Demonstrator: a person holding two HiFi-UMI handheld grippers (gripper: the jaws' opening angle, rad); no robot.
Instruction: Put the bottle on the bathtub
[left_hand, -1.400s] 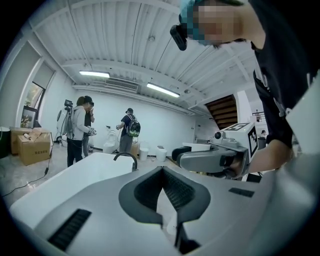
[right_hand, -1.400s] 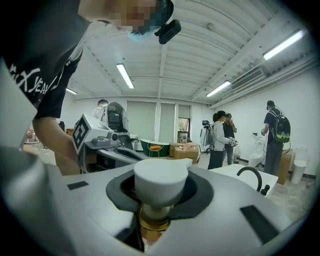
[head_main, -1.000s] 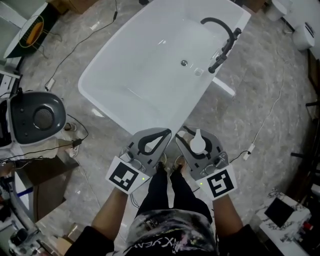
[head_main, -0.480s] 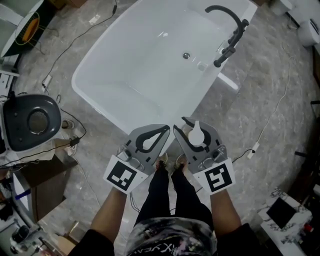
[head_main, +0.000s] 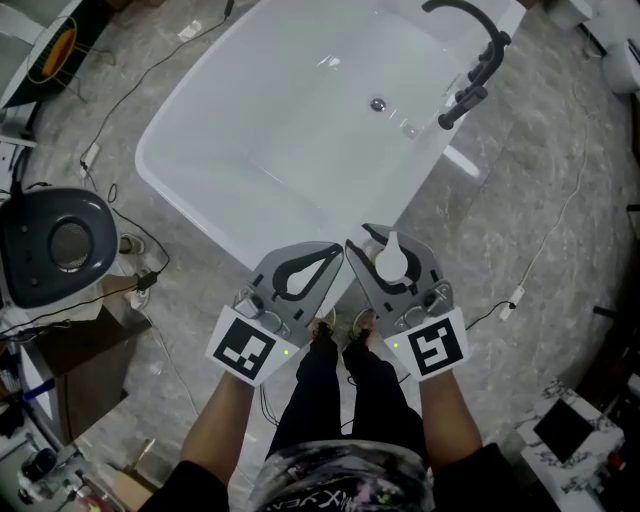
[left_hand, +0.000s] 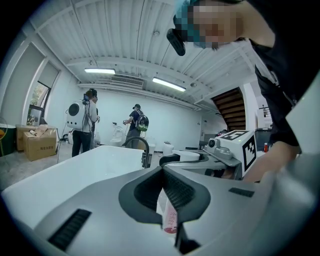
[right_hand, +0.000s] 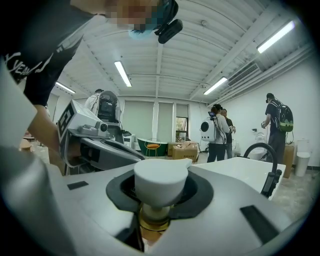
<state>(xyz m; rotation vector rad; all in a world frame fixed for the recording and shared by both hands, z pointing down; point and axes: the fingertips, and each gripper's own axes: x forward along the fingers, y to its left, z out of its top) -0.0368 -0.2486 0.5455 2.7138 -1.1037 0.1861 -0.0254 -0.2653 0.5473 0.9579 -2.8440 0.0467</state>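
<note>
Bathtub (head_main: 262, 150) nearer than before, right gripper (head_main: 362, 237) clamped on bottle (head_main: 388, 262) (white cap), left gripper (head_main: 338, 250) closed

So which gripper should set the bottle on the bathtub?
Right: the right gripper is shut on the white-capped bottle, by the bathtub rim. The left gripper pinches only a small pink-white tube.

The bottle (head_main: 390, 266) sits in the right tool (head_main: 381, 246), before the bathtub (head_main: 240, 150).

count | bathtub (head_main: 250, 150) 1 | tap (head_main: 474, 52) 1 | drain (head_main: 377, 104) 1 | bottle (head_main: 389, 262) 1
</note>
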